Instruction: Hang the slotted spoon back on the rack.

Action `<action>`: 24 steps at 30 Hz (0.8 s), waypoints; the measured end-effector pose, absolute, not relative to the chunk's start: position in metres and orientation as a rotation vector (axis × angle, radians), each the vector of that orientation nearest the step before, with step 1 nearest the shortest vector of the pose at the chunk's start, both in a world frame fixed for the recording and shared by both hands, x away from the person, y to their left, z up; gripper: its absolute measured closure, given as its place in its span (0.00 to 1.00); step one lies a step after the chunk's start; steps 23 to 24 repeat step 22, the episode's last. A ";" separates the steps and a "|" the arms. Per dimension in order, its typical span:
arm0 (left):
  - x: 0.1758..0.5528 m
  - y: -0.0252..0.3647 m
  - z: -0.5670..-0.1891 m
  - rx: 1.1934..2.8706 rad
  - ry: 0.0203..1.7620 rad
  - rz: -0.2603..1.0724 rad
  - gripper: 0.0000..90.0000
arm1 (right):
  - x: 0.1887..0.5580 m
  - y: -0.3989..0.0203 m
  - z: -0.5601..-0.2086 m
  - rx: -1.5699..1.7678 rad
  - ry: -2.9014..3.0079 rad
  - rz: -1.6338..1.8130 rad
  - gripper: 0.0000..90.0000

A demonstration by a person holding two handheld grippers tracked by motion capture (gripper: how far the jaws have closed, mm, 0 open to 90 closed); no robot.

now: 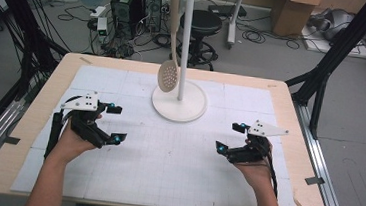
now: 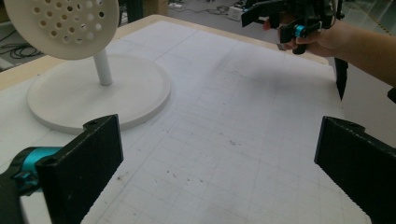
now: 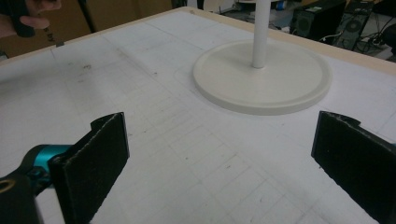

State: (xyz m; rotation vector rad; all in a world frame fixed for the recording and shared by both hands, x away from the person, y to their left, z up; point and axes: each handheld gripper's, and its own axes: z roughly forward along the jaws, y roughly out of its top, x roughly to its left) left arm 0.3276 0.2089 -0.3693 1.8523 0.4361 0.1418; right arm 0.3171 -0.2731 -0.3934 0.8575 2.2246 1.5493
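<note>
Both hands at rest — slotted spoon hangs on the rack.

Your left gripper (image 1: 110, 123) has its jaws spread, empty; the slotted spoon (image 1: 169, 74) hangs on the stand (image 1: 179, 104) mid-bench; your right gripper (image 1: 231, 137) is released too — next, I'd judge, reach for the spoon's handle.

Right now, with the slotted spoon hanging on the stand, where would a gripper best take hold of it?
Probably on the slim handle above the perforated bowl of the slotted spoon. It hangs upright from a hook on the stand, left of the pole, so coming in level from the left, away from the pole, looks easiest. The open left gripper is nearest that side.
</note>
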 end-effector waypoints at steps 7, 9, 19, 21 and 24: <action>0.329 0.209 -0.375 1.854 0.446 0.137 0.02 | 0.316 -0.274 -0.392 0.859 2.221 1.545 0.03; 0.329 0.210 -0.376 1.852 0.450 0.132 0.02 | 0.316 -0.274 -0.393 0.862 2.221 1.545 0.03; 0.330 0.210 -0.379 1.860 0.461 0.138 0.02 | 0.317 -0.274 -0.394 0.864 2.225 1.550 0.03; 0.330 0.210 -0.380 1.861 0.467 0.136 0.02 | 0.317 -0.274 -0.394 0.864 2.225 1.550 0.03; 0.330 0.210 -0.380 1.860 0.470 0.138 0.02 | 0.317 -0.274 -0.394 0.863 2.225 1.549 0.03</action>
